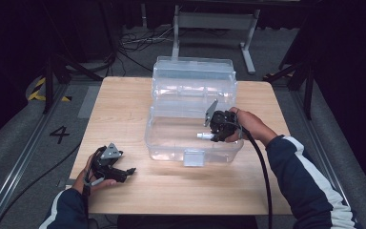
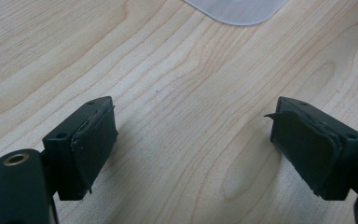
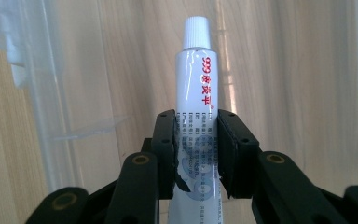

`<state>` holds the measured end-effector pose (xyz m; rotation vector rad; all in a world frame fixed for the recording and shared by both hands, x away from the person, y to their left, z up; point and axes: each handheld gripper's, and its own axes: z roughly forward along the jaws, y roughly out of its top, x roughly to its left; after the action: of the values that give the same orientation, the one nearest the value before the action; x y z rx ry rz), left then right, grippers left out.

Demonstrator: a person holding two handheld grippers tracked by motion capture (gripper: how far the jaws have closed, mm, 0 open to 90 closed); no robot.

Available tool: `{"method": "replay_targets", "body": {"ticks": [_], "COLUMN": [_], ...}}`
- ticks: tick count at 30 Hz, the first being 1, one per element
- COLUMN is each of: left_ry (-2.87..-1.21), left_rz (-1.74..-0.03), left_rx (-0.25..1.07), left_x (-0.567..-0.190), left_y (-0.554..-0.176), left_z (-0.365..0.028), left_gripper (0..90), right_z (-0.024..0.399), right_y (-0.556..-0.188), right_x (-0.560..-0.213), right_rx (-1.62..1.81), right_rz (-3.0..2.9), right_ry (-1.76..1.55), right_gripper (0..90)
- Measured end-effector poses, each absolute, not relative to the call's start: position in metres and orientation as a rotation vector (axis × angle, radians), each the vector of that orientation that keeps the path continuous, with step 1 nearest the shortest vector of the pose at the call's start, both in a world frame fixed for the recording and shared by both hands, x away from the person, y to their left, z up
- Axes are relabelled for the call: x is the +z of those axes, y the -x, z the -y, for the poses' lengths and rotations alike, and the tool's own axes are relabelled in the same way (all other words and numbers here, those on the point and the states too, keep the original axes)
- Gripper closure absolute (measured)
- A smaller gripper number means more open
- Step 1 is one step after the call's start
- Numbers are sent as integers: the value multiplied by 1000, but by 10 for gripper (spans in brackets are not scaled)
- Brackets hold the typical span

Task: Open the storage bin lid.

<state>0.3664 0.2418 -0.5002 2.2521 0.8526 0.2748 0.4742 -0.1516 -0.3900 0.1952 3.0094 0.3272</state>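
Observation:
A clear plastic box (image 1: 193, 148) with its lid swung open at the back stands on the middle of the wooden table (image 1: 124, 109). My right gripper (image 1: 215, 136) hangs inside the box, shut on a white ointment tube (image 1: 204, 136) whose cap points left. In the right gripper view the tube (image 3: 196, 93) stands between the two black pads (image 3: 165, 144), its cap away from me and red print down its side. My left gripper (image 1: 129, 170) rests near the table's front left, open. Nothing lies between its pads (image 2: 95, 140), just bare wood.
The box's lid (image 1: 193, 78) lies open toward the table's far edge. A clear corner of the box (image 2: 235, 11) shows at the top of the left gripper view. A metal stand (image 1: 214, 24) and cables are on the floor beyond the table.

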Motion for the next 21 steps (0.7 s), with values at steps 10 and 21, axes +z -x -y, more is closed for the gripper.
{"method": "replay_targets", "body": {"ticks": [10,21], "left_ry": [-2252,-2251], "left_rz": [-853,-858], "left_rx": [275,281], "left_x": [-500,-500], "left_y": [-366,-366], "left_z": [-242,-242], "left_gripper": [146,148], "right_z": [154,152], "right_y": [-477,-475], "right_x": [-402,-403], "right_rx": [293,276], "right_rz": [-3046,-3059], "right_ry": [-200,-190], "right_gripper": [704,704]}}
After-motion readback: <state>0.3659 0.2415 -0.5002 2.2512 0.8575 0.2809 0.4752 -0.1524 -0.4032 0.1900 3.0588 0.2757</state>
